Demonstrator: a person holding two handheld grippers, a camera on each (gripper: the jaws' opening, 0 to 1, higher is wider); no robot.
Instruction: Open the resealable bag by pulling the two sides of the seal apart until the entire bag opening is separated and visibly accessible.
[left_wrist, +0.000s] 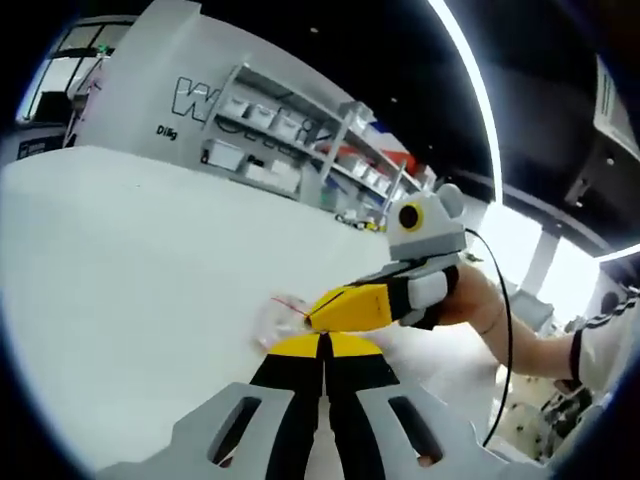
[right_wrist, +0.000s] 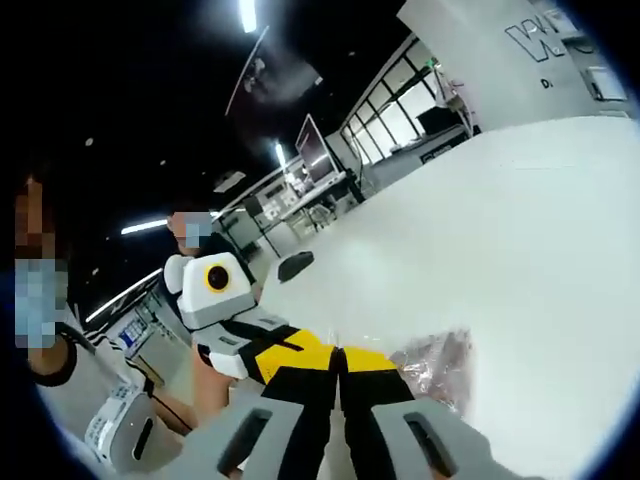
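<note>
Left gripper (left_wrist: 322, 345) nearest, jaws together, apparently pinching edge of resealable bag (left_wrist: 280, 320) on white table (left_wrist: 120, 260). Right gripper (left_wrist: 335, 312) meets it tip to tip, jaws closed, likely on opposite seal side, set for pull-apart. Bag opening not yet visibly separated.
</note>
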